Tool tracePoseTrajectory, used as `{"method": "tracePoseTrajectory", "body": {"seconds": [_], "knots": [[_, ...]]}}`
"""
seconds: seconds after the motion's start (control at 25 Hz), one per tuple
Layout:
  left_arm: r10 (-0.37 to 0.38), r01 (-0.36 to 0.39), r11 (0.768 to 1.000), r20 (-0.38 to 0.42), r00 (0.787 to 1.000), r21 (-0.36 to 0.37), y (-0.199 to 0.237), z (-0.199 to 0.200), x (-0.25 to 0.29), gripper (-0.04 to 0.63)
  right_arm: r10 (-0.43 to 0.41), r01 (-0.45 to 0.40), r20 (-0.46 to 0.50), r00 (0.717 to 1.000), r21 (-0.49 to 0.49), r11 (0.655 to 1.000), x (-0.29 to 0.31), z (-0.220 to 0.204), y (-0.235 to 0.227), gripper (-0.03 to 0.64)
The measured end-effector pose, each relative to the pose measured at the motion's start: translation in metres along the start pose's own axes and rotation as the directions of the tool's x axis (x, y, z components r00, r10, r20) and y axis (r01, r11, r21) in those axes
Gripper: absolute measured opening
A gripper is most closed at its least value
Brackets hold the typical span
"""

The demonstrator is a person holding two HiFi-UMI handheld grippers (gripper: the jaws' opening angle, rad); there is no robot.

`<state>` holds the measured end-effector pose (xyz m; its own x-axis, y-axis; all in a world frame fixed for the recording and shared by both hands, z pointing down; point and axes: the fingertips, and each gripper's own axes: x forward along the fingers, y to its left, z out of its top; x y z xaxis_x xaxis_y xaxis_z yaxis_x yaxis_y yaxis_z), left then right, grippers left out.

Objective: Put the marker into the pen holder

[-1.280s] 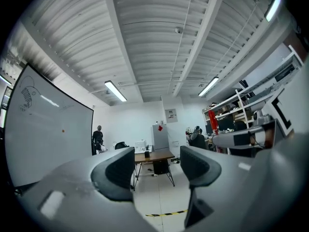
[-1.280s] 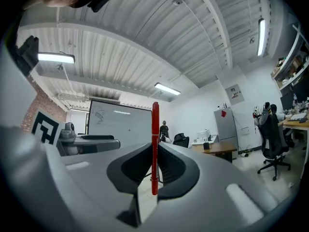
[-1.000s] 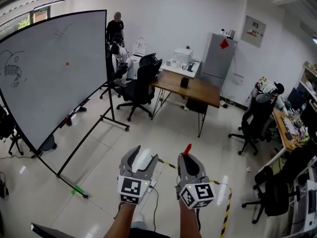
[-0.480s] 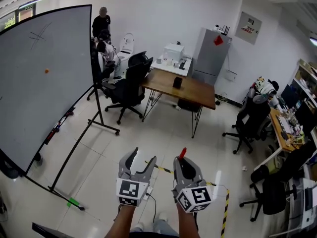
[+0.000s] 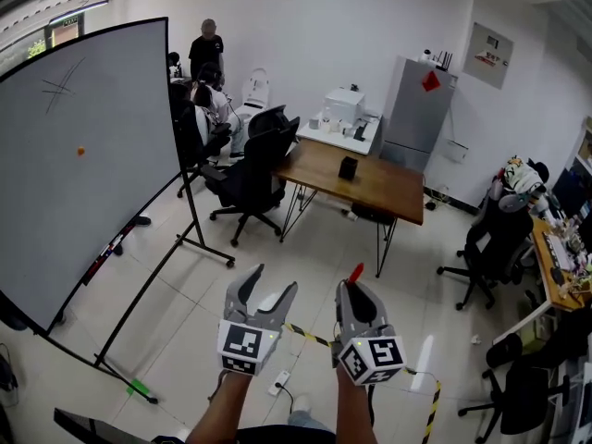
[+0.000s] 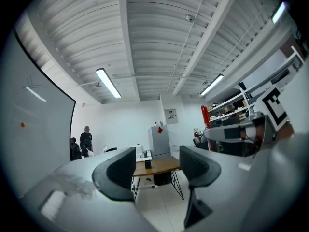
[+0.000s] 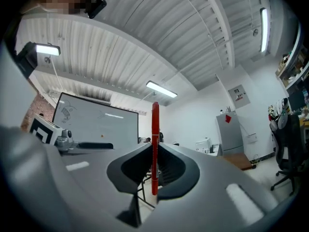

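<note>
The pick-up is judged done: a red marker is clamped upright between the closed jaws of the right tool, with its tip rising above them. The left tool is held just beside the right one, its jaws spread and nothing between them.

The drop-off is left. A small dark container, judged likely to be the pen holder, is seen on a wooden desk well ahead of both tools, across open floor. The marker has yet to be carried there, lowered in and released.

Counted are one marker, two tools, one dark container, one wooden desk and one whiteboard, ahead and to the left of the left tool.
</note>
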<state>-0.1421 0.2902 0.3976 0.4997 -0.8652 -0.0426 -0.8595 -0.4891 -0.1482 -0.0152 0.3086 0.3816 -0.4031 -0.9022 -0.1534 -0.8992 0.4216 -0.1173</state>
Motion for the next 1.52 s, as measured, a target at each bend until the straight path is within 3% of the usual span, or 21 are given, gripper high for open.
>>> {"method": "tracePoseTrajectory", "body": {"seconds": [0.2, 0.44, 0.8, 1.04, 1.52], "knots": [[0.020, -0.020, 1.000, -0.010, 1.000, 0.010, -0.011, 0.003, 0.071, 0.285, 0.008, -0.008, 0.034, 0.999, 0.006, 1.000, 0.028, 0.018, -0.071, 0.035], [0.004, -0.003, 1.000, -0.061, 0.998, 0.021, -0.029, -0.012, 0.131, 0.285, -0.005, 0.005, -0.007, 1.000, 0.065, 0.998, 0.054, -0.003, -0.134, 0.035], [-0.035, 0.038, 0.999, -0.085, 0.996, 0.035, -0.029, -0.028, 0.204, 0.285, -0.009, 0.011, -0.037, 0.999, 0.062, 0.998, 0.104, -0.022, -0.183, 0.035], [-0.083, 0.084, 0.996, -0.063, 0.995, 0.010, 0.004, -0.035, 0.261, 0.285, -0.064, 0.060, -0.061, 0.996, -0.061, 0.996, 0.156, -0.029, -0.198, 0.035], [-0.144, 0.144, 0.989, -0.007, 0.990, 0.019, 0.097, -0.022, 0.381, 0.285, -0.108, 0.099, -0.048, 0.993, -0.166, 0.981, 0.299, -0.014, -0.224, 0.035]]}}
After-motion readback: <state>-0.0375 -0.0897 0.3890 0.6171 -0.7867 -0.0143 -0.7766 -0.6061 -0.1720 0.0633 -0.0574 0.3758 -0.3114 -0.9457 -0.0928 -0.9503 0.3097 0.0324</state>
